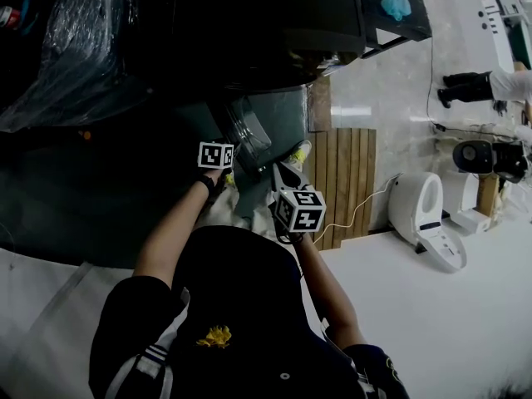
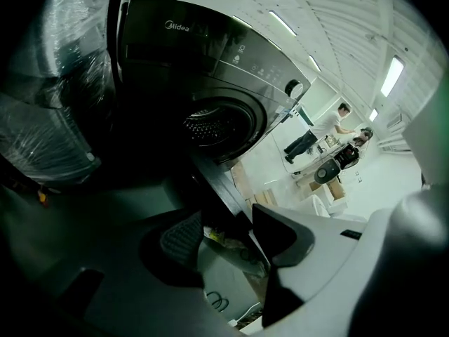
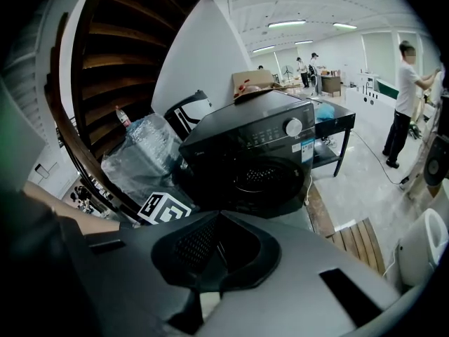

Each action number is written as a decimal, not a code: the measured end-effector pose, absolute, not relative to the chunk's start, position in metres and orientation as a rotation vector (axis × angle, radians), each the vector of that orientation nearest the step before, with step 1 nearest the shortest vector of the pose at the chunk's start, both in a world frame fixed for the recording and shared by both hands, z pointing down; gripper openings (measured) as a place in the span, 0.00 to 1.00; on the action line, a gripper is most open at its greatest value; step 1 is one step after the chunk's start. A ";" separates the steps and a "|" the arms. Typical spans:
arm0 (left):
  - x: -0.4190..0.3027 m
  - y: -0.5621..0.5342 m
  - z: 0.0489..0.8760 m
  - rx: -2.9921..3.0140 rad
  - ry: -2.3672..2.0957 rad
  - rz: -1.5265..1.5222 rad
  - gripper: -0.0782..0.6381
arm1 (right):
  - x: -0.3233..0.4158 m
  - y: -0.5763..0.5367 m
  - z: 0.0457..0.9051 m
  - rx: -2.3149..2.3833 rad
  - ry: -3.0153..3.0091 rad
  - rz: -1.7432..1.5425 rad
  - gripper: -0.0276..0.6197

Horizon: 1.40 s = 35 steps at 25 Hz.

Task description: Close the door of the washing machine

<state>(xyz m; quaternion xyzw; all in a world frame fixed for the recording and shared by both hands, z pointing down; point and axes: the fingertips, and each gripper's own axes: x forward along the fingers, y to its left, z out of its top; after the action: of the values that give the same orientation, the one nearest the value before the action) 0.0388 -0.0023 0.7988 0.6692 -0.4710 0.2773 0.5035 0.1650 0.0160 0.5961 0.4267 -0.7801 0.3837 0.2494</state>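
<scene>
The person wears a dark short-sleeved top (image 1: 249, 306) with a small yellow emblem (image 1: 218, 336) at 6 o'clock in the head view, white stripes (image 1: 154, 360) on the sleeve hem at 7 o'clock and a black wrist strap (image 1: 208, 184) near centre. The left gripper (image 2: 228, 237) and right gripper (image 3: 216, 248) are smooth grey shells with black ribbed pads (image 2: 181, 236). Each carries a white cube printed with black squares, the left cube (image 1: 216, 155) at 11 o'clock of the right cube (image 1: 301, 209).

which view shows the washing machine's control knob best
Right gripper view: the control knob faces the camera, bright and whole. The left gripper view shows it small, at a slant. The head view sees only the washing machine's top.
</scene>
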 end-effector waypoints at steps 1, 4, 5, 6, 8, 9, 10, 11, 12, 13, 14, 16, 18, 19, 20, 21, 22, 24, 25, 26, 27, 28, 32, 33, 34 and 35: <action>0.042 -0.004 0.799 1.615 -1.133 0.661 0.43 | 0.168 0.016 0.597 1.168 -2.121 1.051 0.08; 0.051 -0.013 0.799 1.608 -1.139 0.625 0.45 | 0.176 0.015 0.599 1.189 -2.109 1.074 0.08; 0.054 -0.016 0.800 1.604 -1.142 0.616 0.45 | 0.179 0.016 0.601 1.191 -2.103 1.075 0.08; 0.056 -0.019 0.801 1.599 -1.143 0.611 0.46 | 0.181 0.016 0.603 1.193 -2.098 1.078 0.08; 0.060 -0.025 0.803 1.592 -1.130 0.606 0.47 | 0.184 0.016 0.606 1.201 -2.089 1.088 0.08; 0.063 -0.028 0.804 1.589 -1.119 0.603 0.48 | 0.186 0.016 0.607 1.205 -2.085 1.094 0.08; 0.065 -0.031 0.804 1.589 -1.108 0.598 0.49 | 0.187 0.016 0.608 1.209 -2.081 1.100 0.08; 0.067 -0.034 0.804 1.590 -1.098 0.592 0.49 | 0.188 0.016 0.609 1.212 -2.078 1.105 0.08; 0.069 -0.037 0.804 1.591 -1.090 0.587 0.49 | 0.189 0.016 0.609 1.213 -2.076 1.109 0.08; 0.071 -0.040 0.804 1.591 -1.083 0.582 0.50 | 0.191 0.016 0.610 1.213 -2.073 1.113 0.08; 0.072 -0.042 0.804 1.591 -1.079 0.576 0.50 | 0.192 0.015 0.611 1.214 -2.071 1.116 0.08; 0.076 -0.046 0.804 1.587 -1.074 0.561 0.50 | 0.195 0.015 0.613 1.219 -2.065 1.122 0.08; 0.080 -0.051 0.804 1.584 -1.076 0.540 0.51 | 0.200 0.013 0.613 1.229 -2.059 1.124 0.08; 0.082 -0.054 0.804 1.580 -1.078 0.529 0.51 | 0.202 0.011 0.613 1.234 -2.056 1.124 0.08; 0.083 -0.056 0.804 1.574 -1.081 0.515 0.51 | 0.204 0.010 0.614 1.238 -2.054 1.124 0.08; 0.084 -0.058 0.804 1.566 -1.085 0.501 0.51 | 0.205 0.009 0.614 1.242 -2.052 1.125 0.08; 0.085 -0.060 0.804 1.560 -1.091 0.488 0.51 | 0.206 0.008 0.615 1.246 -2.049 1.126 0.08; 0.088 -0.065 0.804 1.548 -1.105 0.464 0.51 | 0.209 0.007 0.615 1.253 -2.044 1.128 0.08; 0.090 -0.068 0.803 1.543 -1.110 0.453 0.51 | 0.211 0.007 0.615 1.256 -2.041 1.129 0.08; 0.092 -0.071 0.803 1.539 -1.114 0.442 0.51 | 0.213 0.007 0.616 1.259 -2.039 1.131 0.08; 0.094 -0.074 0.802 1.535 -1.117 0.428 0.51 | 0.214 0.006 0.617 1.261 -2.036 1.133 0.08; 0.095 -0.078 0.802 1.531 -1.119 0.410 0.51 | 0.216 0.006 0.617 1.263 -2.033 1.137 0.08; 0.102 -0.091 0.799 1.557 -1.110 0.342 0.51 | 0.219 0.005 0.621 1.269 -2.025 1.151 0.08; 0.104 -0.094 0.797 1.579 -1.105 0.333 0.51 | 0.220 0.004 0.621 1.271 -2.024 1.155 0.08; 0.106 -0.097 0.796 1.600 -1.100 0.326 0.50 | 0.221 0.004 0.621 1.274 -2.021 1.158 0.08; 0.107 -0.100 0.794 1.613 -1.094 0.320 0.50 | 0.223 0.004 0.621 1.276 -2.018 1.159 0.08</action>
<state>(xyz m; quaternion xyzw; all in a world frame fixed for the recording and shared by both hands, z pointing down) 0.1073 -0.0997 0.7944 0.6818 -0.4624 0.1351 0.5505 0.2232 0.0040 0.6213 0.4665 -0.7380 0.4238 0.2412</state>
